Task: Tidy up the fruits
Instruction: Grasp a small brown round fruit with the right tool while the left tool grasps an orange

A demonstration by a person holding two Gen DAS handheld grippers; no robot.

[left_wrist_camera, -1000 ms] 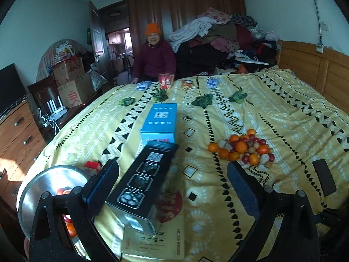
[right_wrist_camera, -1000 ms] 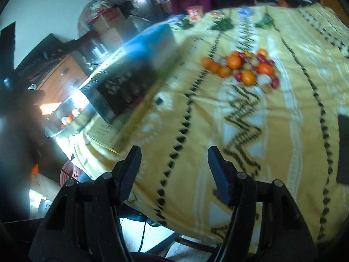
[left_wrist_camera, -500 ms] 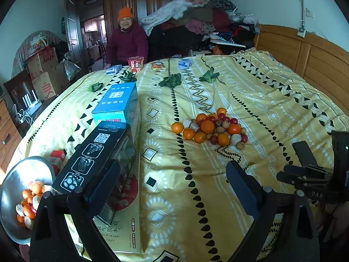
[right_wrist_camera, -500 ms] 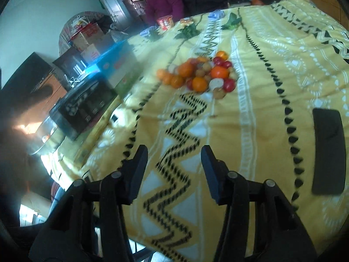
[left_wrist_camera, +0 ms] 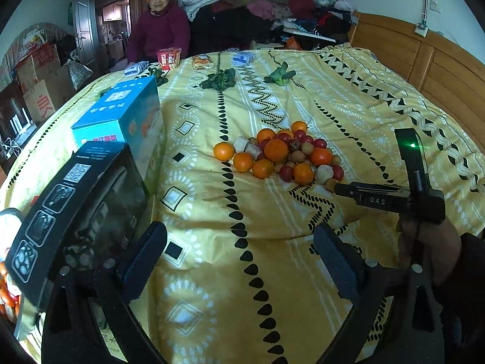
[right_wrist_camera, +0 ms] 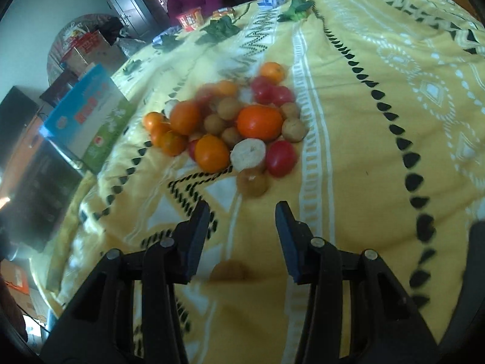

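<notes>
- Fruit pile (right_wrist_camera: 230,127): oranges, red and brown round fruits heaped mid-bed on the yellow bedspread (right_wrist_camera: 379,151), where we view it just ahead of the right gripper (right_wrist_camera: 242,215).
- Right gripper: we see its jaws closing with only cloth between them.
- Left gripper (left_wrist_camera: 239,248): jaws spread, empty, above the bedspread.
- Black box (left_wrist_camera: 78,206) and blue box (left_wrist_camera: 121,115): left of the pile.
- Seated person (left_wrist_camera: 159,27): far bed edge.

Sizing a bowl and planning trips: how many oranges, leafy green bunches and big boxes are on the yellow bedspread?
Oranges: 8
Leafy green bunches: 4
Big boxes: 2
Total: 14
</notes>
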